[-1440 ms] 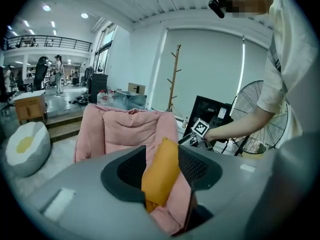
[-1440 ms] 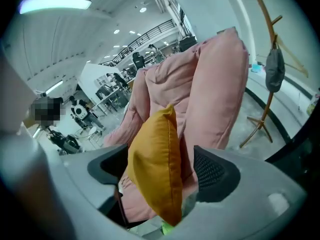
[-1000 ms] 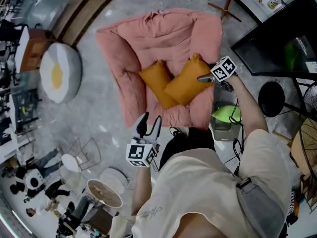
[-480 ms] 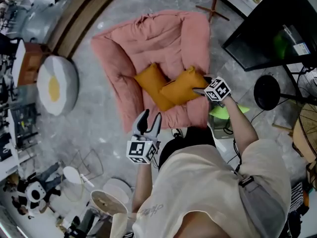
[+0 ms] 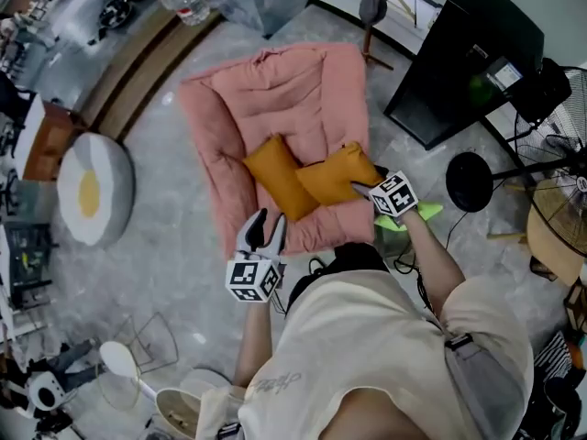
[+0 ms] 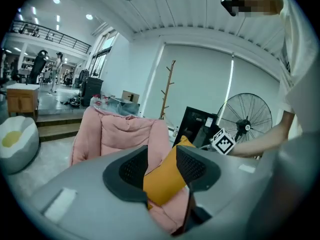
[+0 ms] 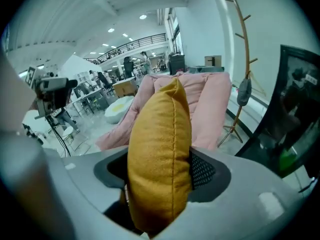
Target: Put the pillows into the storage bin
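Observation:
Two orange pillows lie on a pink floor chair point(image 5: 275, 90). My right gripper point(image 5: 359, 189) is shut on the near end of the right pillow point(image 5: 332, 174). In the right gripper view that pillow point(image 7: 160, 129) stands edge-on between the pads, which have just been closing on it. The left pillow point(image 5: 273, 174) lies free. My left gripper point(image 5: 261, 220) hovers at the chair's front edge, just short of that pillow. Its jaws have just narrowed but stay open, with orange fabric point(image 6: 165, 176) seen through the gap. A lime-green lid point(image 5: 408, 216) shows under my right hand.
A fried-egg cushion point(image 5: 87, 195) lies on the floor at the left. A black cabinet point(image 5: 459, 62), a round black base point(image 5: 470, 180) and a fan point(image 5: 561, 223) stand at the right. A coat stand point(image 5: 371, 7) is behind the chair; wooden steps point(image 5: 138, 71) lie far left.
My right gripper has closed on the right pillow and drawn its end up and toward me. My left gripper has moved closer to the chair's front edge.

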{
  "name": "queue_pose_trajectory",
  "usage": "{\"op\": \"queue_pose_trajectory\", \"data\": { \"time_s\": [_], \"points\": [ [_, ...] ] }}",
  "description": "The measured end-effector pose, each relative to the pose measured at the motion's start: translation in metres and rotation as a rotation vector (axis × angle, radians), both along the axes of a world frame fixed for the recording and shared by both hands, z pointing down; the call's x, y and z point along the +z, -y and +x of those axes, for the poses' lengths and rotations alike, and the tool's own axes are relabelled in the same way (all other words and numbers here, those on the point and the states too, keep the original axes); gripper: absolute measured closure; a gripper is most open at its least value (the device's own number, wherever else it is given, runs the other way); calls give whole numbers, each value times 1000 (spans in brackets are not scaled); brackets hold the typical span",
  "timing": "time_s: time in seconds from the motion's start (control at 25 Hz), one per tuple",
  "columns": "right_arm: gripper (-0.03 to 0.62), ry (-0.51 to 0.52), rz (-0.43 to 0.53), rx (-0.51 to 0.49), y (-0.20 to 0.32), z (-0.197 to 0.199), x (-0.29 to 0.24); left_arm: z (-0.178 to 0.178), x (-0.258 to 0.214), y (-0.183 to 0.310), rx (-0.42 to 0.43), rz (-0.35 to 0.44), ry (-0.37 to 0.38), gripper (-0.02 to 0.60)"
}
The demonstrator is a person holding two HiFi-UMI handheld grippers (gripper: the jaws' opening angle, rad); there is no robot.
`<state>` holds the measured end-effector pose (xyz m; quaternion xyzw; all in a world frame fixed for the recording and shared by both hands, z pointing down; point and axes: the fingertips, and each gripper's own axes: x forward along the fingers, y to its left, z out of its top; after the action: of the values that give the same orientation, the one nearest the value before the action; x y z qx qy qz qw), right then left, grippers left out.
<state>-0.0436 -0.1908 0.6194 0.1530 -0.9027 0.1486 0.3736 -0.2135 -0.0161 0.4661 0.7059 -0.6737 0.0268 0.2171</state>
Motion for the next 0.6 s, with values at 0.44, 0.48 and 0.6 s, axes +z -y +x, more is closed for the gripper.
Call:
{"op": "queue_pose_trajectory", "data": {
  "time_s": [0.44, 0.48, 0.6],
  "points": [
    [287, 134, 155, 316, -40, 100, -99, 19, 15, -60, 152, 30, 11, 388],
    [287, 140, 163, 346, -46, 112, -102, 22, 18, -61, 169, 29, 11, 388],
    [287, 123, 197, 427, -70, 155, -111, 39, 26, -62, 236, 20, -1, 388]
  ]
}}
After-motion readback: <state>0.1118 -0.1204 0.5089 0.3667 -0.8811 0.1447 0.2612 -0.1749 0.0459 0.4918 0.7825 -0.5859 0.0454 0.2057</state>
